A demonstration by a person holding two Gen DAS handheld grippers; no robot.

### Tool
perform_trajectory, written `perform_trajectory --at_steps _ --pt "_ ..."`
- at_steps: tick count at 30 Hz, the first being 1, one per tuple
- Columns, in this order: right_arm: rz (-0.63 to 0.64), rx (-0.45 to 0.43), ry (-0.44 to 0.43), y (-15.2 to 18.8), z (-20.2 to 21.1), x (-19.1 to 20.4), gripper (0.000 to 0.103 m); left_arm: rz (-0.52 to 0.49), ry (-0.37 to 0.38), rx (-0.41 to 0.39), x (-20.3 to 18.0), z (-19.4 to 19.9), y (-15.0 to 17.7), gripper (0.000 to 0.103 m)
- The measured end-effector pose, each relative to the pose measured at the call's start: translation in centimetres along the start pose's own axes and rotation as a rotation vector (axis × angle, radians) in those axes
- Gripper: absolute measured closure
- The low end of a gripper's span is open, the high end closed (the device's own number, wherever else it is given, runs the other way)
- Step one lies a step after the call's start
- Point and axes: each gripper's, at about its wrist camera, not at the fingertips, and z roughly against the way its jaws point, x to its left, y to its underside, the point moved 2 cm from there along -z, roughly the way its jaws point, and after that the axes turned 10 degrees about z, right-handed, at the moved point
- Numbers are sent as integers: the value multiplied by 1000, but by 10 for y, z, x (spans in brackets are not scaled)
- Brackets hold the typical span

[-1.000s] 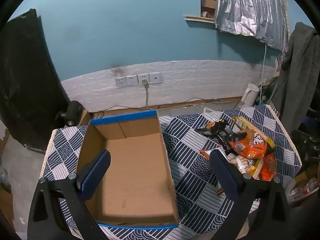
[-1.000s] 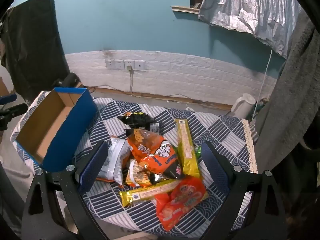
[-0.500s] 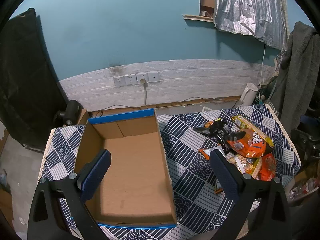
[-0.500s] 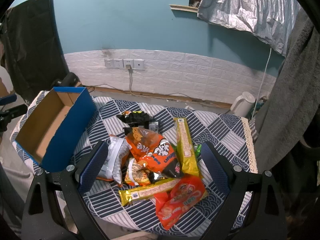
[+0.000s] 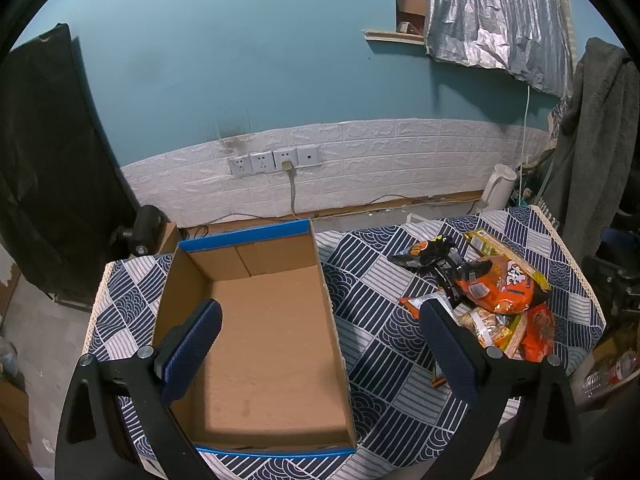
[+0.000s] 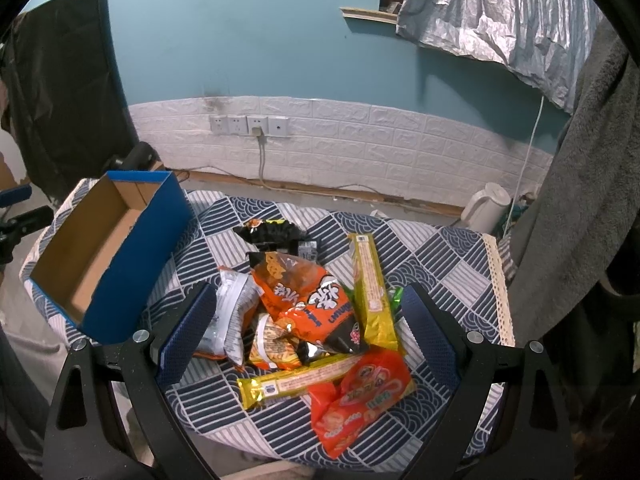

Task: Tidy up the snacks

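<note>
An empty cardboard box point(image 5: 264, 336) with blue outer sides sits on the left of the table; it also shows in the right wrist view point(image 6: 100, 256). A pile of snack packets lies on the right: a big orange bag point(image 6: 312, 300), a long yellow packet point(image 6: 370, 292), a second yellow packet point(image 6: 296, 380), a red packet point(image 6: 360, 396), a white packet point(image 6: 230, 316) and a black packet point(image 6: 272, 234). The orange bag also shows in the left wrist view point(image 5: 500, 288). My left gripper point(image 5: 316, 340) is open and empty above the box. My right gripper point(image 6: 308, 332) is open and empty above the pile.
The table wears a blue and white patterned cloth point(image 6: 440, 260). A white kettle point(image 6: 486, 206) stands on the floor behind it by the wall. A grey cloth point(image 6: 580, 180) hangs at the right. A black lamp head point(image 5: 146, 230) sits behind the box.
Both views have shifted slightly, with the table a little lower and farther in frame. Both grippers stay open and empty, and no snack has moved.
</note>
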Motion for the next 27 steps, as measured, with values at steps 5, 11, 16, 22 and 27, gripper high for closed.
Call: perform_trajectory --at_steps 5,11,16,22,27 --pt "1 2 2 -1 0 0 11 0 2 5 -1 0 1 3" --pt "-3 4 5 0 1 -2 11 -3 3 13 -2 -2 1 3" --pt "-2 4 6 1 1 -2 11 -5 4 17 -3 -2 2 3" --pt "-4 3 5 0 1 -3 11 2 10 28 -3 -4 2 3" --pt "-5 4 5 1 2 -4 11 3 11 28 -3 -5 2 3"
